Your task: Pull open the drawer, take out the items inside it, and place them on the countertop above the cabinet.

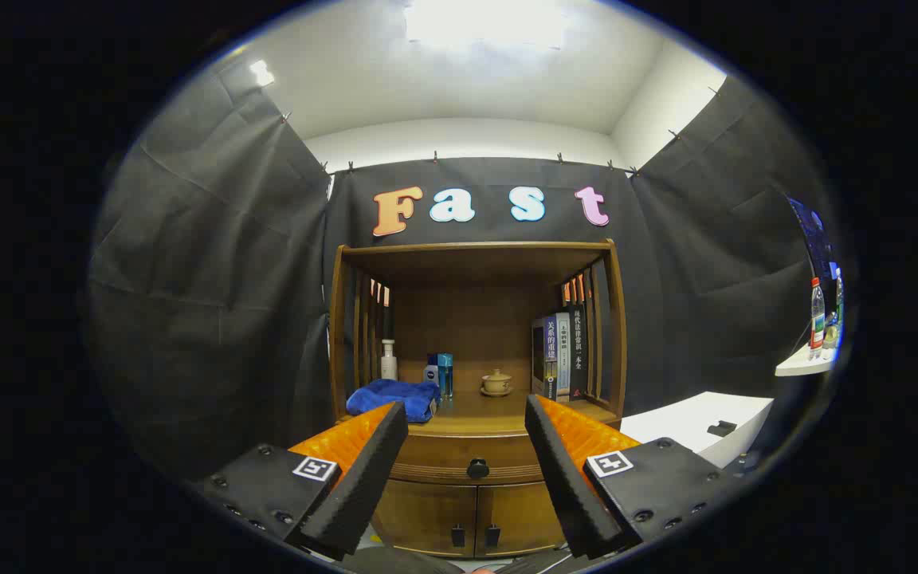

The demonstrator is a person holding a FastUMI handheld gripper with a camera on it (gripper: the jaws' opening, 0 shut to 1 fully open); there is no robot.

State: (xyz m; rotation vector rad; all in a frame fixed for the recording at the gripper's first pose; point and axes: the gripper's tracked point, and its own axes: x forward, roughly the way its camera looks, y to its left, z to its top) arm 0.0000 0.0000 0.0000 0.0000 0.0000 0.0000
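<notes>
A wooden cabinet [475, 319] stands against the booth's wall, straight ahead of me. Its drawer [467, 456] is closed, with a dark round knob [477, 468] in the middle of its front. My gripper [465, 416] is open, its two fingers spread wide and nothing between them. The knob sits beyond the fingers, between their lines and some way off. The countertop [479, 410] above the drawer carries a blue cloth [395, 398], a white pump bottle [388, 360], a small blue box [443, 374], a lidded tea cup on a saucer [496, 383] and upright books [559, 355].
Two small cupboard doors with dark handles [473, 534] lie below the drawer. A white table [702, 426] stands to the right of the cabinet with a small dark object [722, 428] on it. Bottles [817, 319] stand on a white ledge further right.
</notes>
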